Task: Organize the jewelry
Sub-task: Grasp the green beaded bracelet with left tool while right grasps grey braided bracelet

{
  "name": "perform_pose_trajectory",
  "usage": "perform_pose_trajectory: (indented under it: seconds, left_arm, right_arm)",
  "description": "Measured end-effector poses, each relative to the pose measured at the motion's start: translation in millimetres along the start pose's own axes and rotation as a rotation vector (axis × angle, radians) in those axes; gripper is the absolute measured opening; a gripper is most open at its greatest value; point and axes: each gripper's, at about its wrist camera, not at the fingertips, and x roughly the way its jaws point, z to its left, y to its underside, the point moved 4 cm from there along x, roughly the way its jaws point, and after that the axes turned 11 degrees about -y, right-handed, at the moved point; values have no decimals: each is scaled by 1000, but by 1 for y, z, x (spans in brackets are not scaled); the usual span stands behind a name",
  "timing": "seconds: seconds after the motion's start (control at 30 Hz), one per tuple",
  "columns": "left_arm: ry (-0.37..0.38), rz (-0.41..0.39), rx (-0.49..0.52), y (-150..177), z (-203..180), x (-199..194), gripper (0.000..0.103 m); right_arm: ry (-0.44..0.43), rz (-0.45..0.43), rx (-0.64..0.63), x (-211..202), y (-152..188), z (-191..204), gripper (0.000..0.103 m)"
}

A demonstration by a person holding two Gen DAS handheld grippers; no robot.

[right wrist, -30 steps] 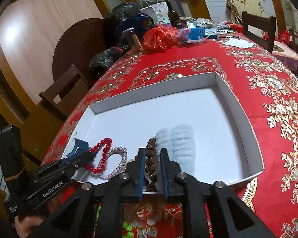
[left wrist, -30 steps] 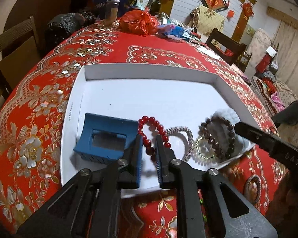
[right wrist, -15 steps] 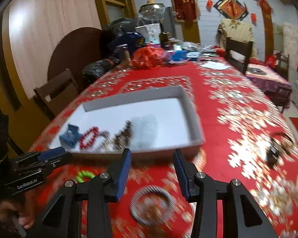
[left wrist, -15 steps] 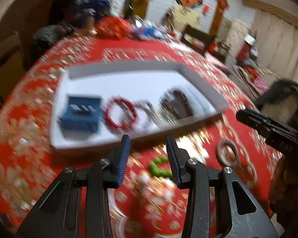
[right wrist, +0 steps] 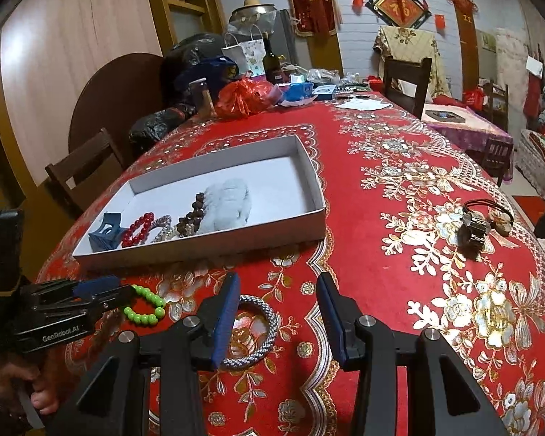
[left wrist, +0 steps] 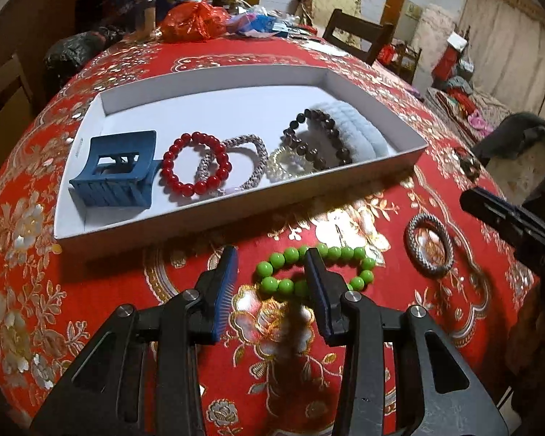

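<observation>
Left gripper (left wrist: 270, 276): nearest; jaws wide apart, holding nothing. The right finger overlaps the green bracelet (left wrist: 316, 270) on the cloth (left wrist: 91, 290), which lies at about 1 o'clock of the gap, so it looks lined up for the next pick.

Right gripper (right wrist: 278, 305): jaws likewise wide open and empty, hovering over the grey rope bangle (right wrist: 252, 330) at 7 o'clock of its gap; probably its next pick.

Tray (left wrist: 236, 214): white, shallow, beyond both grippers at 12 o'clock. Contents sit in a row along the near wall, left to right: blue claw clip (left wrist: 116, 169), red bracelet (left wrist: 196, 169), silver band (left wrist: 236, 161), clear coil tie (left wrist: 290, 163), dark bracelet (left wrist: 318, 138), pale scrunchie (left wrist: 356, 130). The far half is bare, leaving room for more.

Watch (right wrist: 472, 230) and black hair tie (right wrist: 497, 210): loose on the cloth, well to 2 o'clock in the right view, not yet sorted.

Far end: bags, a bottle, clutter.
</observation>
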Motion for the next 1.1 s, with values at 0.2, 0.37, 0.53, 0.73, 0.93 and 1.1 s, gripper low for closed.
perform_pose_trajectory:
  seconds: [0.2,0.37,0.53,0.73,0.93,1.1]
  left_arm:
    - [-54,-7,84,3,-10,0,25]
    - [77,0,82,19,-19,-10,8]
    - [92,8,32,24,-15,-13,8]
    - [40,-1,61,25,-21,-13,8]
    - [51,2,51,25,-22,-13,8]
    - [45,2,57,25,-19,-13,8]
  right_arm:
    - [-6,-1,25,1,0,-4,42]
    - [-43,43,47,3,7,-8,42]
    - [-93,154,-77,9,22,10,42]
    - [-66,240,-135,36,21,12,39]
    - [-29,253,-161,43,18,5,24]
    - [-28,266,-211,48,14,10,11]
